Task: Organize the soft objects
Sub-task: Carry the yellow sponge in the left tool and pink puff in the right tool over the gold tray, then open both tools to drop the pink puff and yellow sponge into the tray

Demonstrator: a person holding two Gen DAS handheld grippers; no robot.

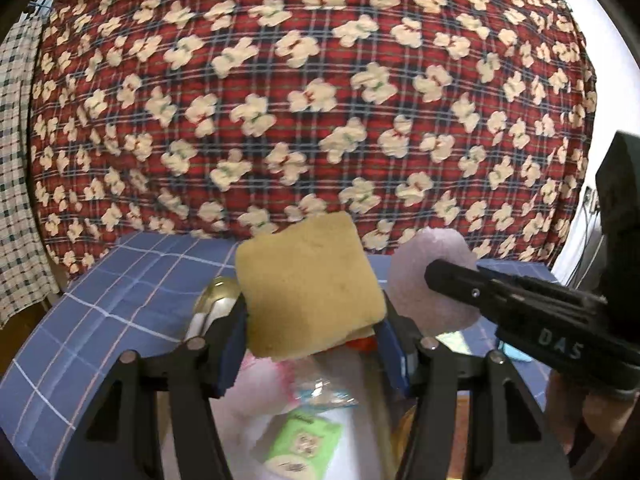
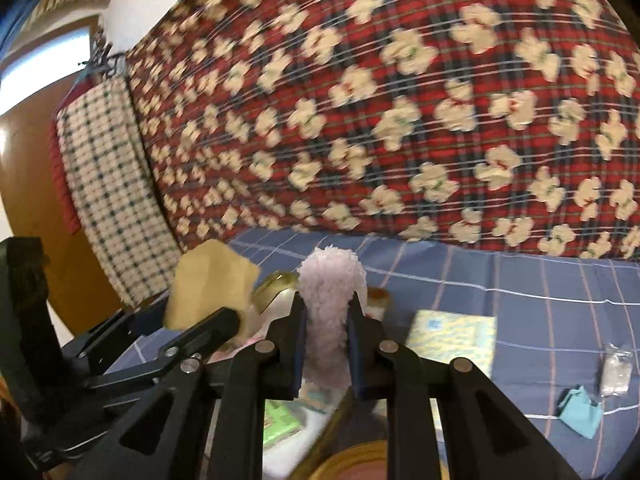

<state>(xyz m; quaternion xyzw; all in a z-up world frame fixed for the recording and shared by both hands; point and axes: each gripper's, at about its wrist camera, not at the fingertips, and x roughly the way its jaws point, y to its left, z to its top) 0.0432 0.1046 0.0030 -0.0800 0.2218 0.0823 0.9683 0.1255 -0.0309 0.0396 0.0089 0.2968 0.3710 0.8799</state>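
My left gripper is shut on a tan square sponge, held above a blue checked cloth. The sponge also shows in the right wrist view, with the left gripper at the lower left. My right gripper is shut on a fluffy pale pink pad, held upright. In the left wrist view that pink pad sits just right of the sponge, with a right finger across it. Below both grippers lies a white container with a green packet inside.
A red plaid curtain with cream bears hangs behind the table. A gold-topped can stands between the grippers. On the cloth lie a pale yellow printed pack, a small clear bag and a teal cloth piece. A yellow-rimmed round lid is near the bottom.
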